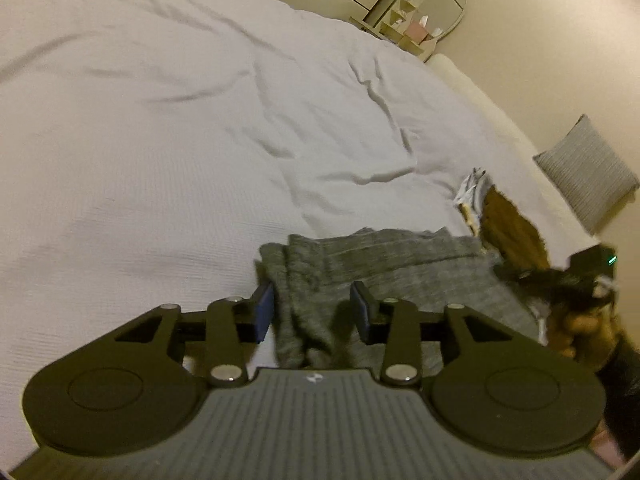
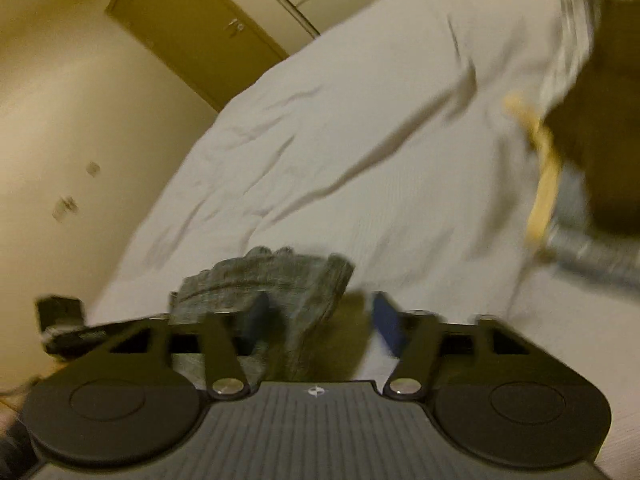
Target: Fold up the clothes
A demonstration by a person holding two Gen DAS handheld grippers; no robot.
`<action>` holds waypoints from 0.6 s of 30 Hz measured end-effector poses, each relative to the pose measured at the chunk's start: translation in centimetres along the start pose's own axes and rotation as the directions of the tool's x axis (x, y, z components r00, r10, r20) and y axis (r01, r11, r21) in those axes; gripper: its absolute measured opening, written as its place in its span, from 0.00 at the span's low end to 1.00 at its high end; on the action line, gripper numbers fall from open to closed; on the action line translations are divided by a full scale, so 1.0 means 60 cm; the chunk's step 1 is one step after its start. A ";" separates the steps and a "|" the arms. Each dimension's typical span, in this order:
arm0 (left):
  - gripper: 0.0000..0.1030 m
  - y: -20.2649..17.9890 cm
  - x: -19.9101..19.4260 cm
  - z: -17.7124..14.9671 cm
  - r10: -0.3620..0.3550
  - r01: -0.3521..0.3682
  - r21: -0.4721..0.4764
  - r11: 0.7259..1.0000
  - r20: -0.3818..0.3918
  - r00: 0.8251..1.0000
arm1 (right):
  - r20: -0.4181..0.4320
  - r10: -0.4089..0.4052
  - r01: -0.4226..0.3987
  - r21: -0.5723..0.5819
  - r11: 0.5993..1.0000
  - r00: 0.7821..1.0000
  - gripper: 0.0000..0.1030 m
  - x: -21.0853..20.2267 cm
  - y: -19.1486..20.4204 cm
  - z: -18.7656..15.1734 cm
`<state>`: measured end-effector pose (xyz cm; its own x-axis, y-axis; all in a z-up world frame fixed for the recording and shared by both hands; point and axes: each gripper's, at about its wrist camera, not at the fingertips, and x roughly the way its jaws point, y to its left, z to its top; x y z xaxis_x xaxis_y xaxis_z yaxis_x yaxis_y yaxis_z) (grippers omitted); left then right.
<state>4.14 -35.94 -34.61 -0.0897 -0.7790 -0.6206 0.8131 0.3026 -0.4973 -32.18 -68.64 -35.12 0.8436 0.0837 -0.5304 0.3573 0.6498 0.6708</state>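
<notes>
White bedding point(image 1: 160, 120) carries a grey knit garment point(image 1: 400, 264), seemingly half folded. Both the left tool point(image 1: 312, 312) and right tool point(image 2: 320, 320) gape, released, around bunched edges; smoothing remains.

A grey knitted garment point(image 1: 384, 268), heathered and ribbed, lies bunched on a white bed cover point(image 1: 160, 140). In the left wrist view it spreads rightward in soft folds, its left edge gathered into thick vertical pleats that hang between the open jaws. In the right wrist view another bunched part of it point(image 2: 280, 292) is humped up, draped over the left jaw and sagging between both. Just beyond the grey knit lies a stack of clothes point(image 1: 500, 216): a brown piece on top, pale patterned fabric at its edge.
</notes>
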 end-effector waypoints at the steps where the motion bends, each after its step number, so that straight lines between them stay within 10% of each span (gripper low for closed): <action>1: 0.06 -0.001 0.003 0.000 0.005 -0.005 -0.001 1.000 0.002 1.000 | -0.003 0.024 -0.024 0.032 0.999 1.000 0.02 0.008 -0.006 -0.003; 7: 0.03 -0.020 -0.044 -0.003 0.059 -0.067 0.047 0.997 0.146 0.987 | 0.149 0.018 0.002 -0.133 0.991 0.989 0.01 -0.022 0.042 0.028; 14: 0.09 0.008 0.022 -0.006 0.148 -0.151 0.037 0.988 0.075 0.986 | 0.044 -0.126 0.133 -0.242 0.961 0.991 0.06 0.073 0.041 0.042; 18: 0.25 -0.020 -0.010 -0.008 0.240 -0.257 0.135 0.957 0.126 0.962 | 0.072 -0.295 0.299 -0.385 0.873 0.953 0.36 0.068 0.075 0.025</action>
<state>2.95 -35.61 -33.92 0.1818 -0.7463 -0.6403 0.8790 0.4152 -0.2344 -26.55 -66.50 -33.52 0.7273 -0.1660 -0.6659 0.4097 0.8835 0.2272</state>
